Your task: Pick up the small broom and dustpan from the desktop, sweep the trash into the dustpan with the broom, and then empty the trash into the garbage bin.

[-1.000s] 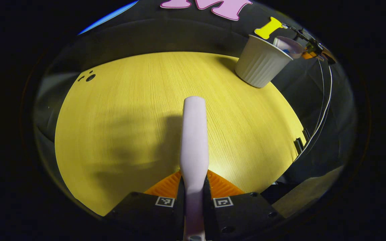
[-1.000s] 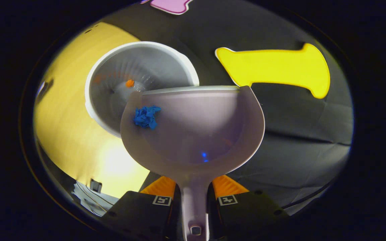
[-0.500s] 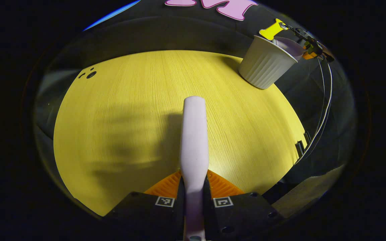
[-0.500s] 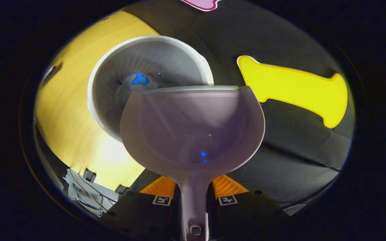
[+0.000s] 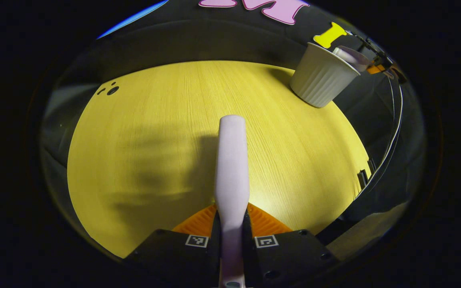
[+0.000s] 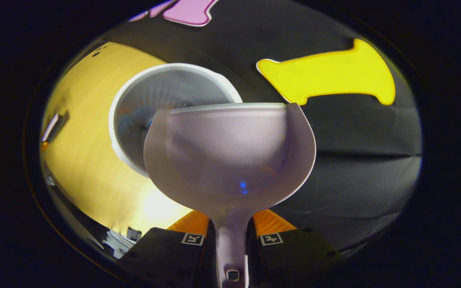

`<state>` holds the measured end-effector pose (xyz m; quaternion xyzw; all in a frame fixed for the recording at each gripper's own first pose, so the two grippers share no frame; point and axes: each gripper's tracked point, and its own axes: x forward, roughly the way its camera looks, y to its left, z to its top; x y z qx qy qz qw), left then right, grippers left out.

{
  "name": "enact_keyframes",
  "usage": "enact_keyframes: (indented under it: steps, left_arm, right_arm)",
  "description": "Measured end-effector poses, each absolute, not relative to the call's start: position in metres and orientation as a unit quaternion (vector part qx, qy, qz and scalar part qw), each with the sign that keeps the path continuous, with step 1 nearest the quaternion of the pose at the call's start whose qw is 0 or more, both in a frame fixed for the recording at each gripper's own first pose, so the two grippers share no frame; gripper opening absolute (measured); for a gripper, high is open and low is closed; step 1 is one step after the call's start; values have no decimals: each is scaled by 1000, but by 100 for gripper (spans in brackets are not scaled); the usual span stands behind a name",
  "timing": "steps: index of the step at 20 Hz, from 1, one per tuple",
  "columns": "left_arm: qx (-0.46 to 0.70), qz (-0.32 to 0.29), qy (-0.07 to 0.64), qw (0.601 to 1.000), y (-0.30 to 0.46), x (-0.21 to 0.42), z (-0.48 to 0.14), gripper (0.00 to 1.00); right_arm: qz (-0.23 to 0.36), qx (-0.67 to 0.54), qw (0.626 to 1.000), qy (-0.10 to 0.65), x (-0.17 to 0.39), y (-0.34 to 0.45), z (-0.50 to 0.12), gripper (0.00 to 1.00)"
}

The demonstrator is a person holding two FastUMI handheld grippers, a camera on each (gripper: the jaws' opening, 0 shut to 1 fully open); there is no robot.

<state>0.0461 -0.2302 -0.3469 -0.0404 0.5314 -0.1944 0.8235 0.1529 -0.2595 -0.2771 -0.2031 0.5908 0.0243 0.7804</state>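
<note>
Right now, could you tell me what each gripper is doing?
Left gripper: closed on the broom.
Right gripper: closed on the dustpan handle.

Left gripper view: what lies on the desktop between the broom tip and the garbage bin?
Nothing: in the left gripper view, the desktop is bare between the broom tip and the garbage bin.

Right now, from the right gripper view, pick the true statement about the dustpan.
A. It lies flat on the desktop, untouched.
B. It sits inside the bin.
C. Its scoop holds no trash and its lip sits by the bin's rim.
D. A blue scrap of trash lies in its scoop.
C: the dustpan, its handle pinched between the right gripper fingers, shows a bare scoop by the rim of the garbage bin.
</note>
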Motion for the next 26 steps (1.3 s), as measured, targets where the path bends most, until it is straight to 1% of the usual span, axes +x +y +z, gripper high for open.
enact_keyframes:
  steps: [3,6,7,8,9,10,11,12,13,14,15,16,18,19,20,21,23,26]
  left_arm:
    - [-38,-189,528,827,-228,48,-346,28]
    - [-27,-184,526,830,-224,51,-344,28]
    - [-24,-182,526,830,-223,52,-342,27]
    - [-22,-181,526,831,-222,51,-341,28]
    - [-21,-178,527,831,-222,52,-341,28]
    - [-20,-176,528,831,-222,51,-340,28]
    - [-17,-174,526,832,-221,52,-339,28]
    - [-17,-172,524,834,-221,53,-339,28]
    - [-17,-170,528,832,-221,53,-339,28]
    - [-14,-170,529,832,-220,52,-339,26]
    - [-10,-168,525,834,-218,53,-338,28]
    - [-10,-166,525,834,-218,54,-338,29]
    - [-8,-160,529,834,-217,52,-339,28]
    - [-6,-156,529,834,-217,53,-339,28]
    - [-4,-153,529,835,-217,53,-340,28]
    - [-4,-150,529,835,-217,53,-341,28]
    - [-1,-147,530,835,-217,52,-342,28]
    - [18,-142,532,835,-213,52,-345,27]
  right_arm:
    - [9,-123,826,550,142,-247,-256,36]
    - [21,-38,861,507,132,-221,-237,36]
    - [28,-23,868,496,128,-214,-232,36]
    - [34,-15,873,486,120,-204,-223,32]
    - [41,-9,877,479,111,-193,-219,36]
    - [51,-3,880,472,103,-179,-215,35]
    - [61,4,882,467,91,-163,-212,39]
    - [73,12,882,465,80,-145,-211,35]
    - [86,20,883,461,69,-127,-210,35]
    - [100,31,882,459,58,-109,-211,33]
    - [112,44,880,460,47,-91,-213,36]
    - [123,53,876,463,34,-76,-217,36]
    - [137,54,869,472,11,-47,-229,36]
    - [145,53,863,481,-2,-34,-240,36]
    - [154,56,856,490,-14,-19,-251,32]
    - [164,58,849,498,-28,-5,-263,35]
    - [177,51,833,522,-51,20,-291,36]
    - [183,46,812,552,-70,44,-334,35]
